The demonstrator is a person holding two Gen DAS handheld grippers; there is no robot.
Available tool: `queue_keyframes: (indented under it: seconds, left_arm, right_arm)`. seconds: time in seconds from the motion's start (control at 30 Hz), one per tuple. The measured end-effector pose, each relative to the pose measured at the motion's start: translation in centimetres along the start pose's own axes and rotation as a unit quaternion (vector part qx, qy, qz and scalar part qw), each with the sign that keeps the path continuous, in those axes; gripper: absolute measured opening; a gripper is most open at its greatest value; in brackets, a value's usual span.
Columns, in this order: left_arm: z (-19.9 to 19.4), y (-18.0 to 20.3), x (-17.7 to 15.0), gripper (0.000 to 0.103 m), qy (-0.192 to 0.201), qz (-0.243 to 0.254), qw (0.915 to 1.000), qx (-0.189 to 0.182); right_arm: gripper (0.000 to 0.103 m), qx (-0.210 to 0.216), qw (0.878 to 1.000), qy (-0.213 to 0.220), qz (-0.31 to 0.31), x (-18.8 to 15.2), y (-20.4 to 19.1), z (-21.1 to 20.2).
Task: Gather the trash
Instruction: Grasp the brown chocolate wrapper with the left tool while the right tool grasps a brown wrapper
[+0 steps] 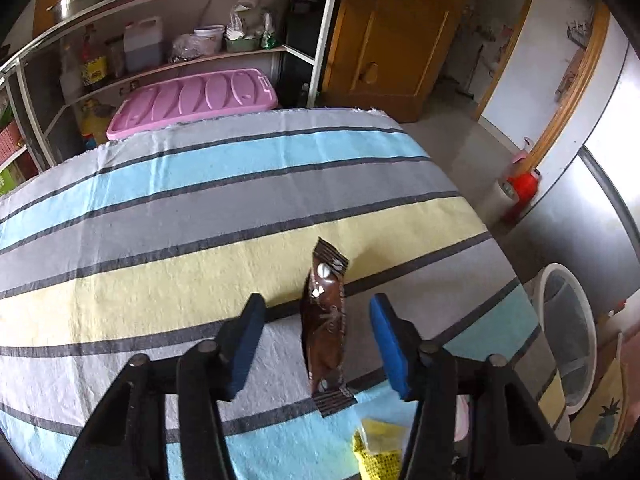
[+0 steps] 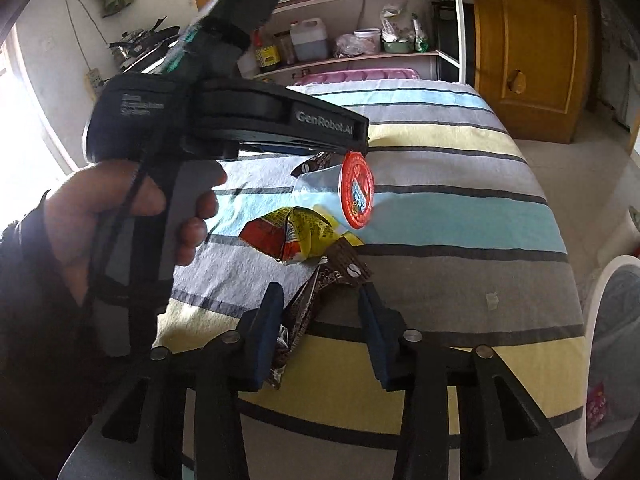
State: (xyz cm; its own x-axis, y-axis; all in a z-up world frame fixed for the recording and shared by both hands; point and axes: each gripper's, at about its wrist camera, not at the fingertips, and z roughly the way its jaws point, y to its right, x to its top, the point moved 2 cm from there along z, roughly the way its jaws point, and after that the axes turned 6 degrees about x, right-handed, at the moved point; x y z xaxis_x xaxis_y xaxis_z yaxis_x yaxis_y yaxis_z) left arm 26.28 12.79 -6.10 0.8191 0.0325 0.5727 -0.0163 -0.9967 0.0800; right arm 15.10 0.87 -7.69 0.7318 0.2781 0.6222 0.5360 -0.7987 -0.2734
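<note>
In the left wrist view a brown snack wrapper lies on the striped tablecloth between the blue pads of my open left gripper, not pinched. A yellow wrapper lies just below it. In the right wrist view my right gripper is open around a crumpled brown wrapper that touches the left pad. Beyond it lie a yellow and red wrapper and a round red lid. The left gripper's body, held by a hand, hangs over the far brown wrapper.
A white bin with a grey liner stands on the floor right of the table, also in the right wrist view. A pink box lid and shelves stand behind the table. A wooden cabinet is at the back right.
</note>
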Motion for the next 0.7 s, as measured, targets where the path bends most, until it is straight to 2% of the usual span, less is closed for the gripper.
queue_keyframes:
  seconds: [0.07,0.3,0.5,0.6,0.63,0.7]
  left_arm:
    - [0.07,0.06,0.08,0.048,0.001,0.004,1.0,0.003]
    - [0.18,0.07,0.14,0.02,0.005,0.017,0.9994,0.029]
    - [0.12,-0.34,0.07,0.011,0.006,0.012,0.9993,0.034]
    - [0.05,-0.36,0.0,0.011,0.007,0.01,0.9994,0.032]
    - [-0.03,-0.49,-0.01,0.011,0.007,0.009,0.9994,0.033]
    - [-0.21,-0.72,-0.06,0.011,0.008,0.005,0.9995,0.032]
  right_arm:
    - [0.037,0.0,1.0,0.0,0.001,-0.05,-0.03,-0.02]
    - [0.029,0.004,1.0,-0.001,-0.004,-0.27,-0.19,-0.13]
    - [0.025,0.008,1.0,0.0,-0.005,-0.44,-0.5,-0.26]
    - [0.019,0.009,1.0,0.001,-0.004,-0.46,-0.51,-0.26]
    - [0.013,0.009,1.0,0.002,-0.005,-0.47,-0.54,-0.29]
    - [0.013,0.005,1.0,0.002,-0.01,-0.41,-0.6,-0.24]
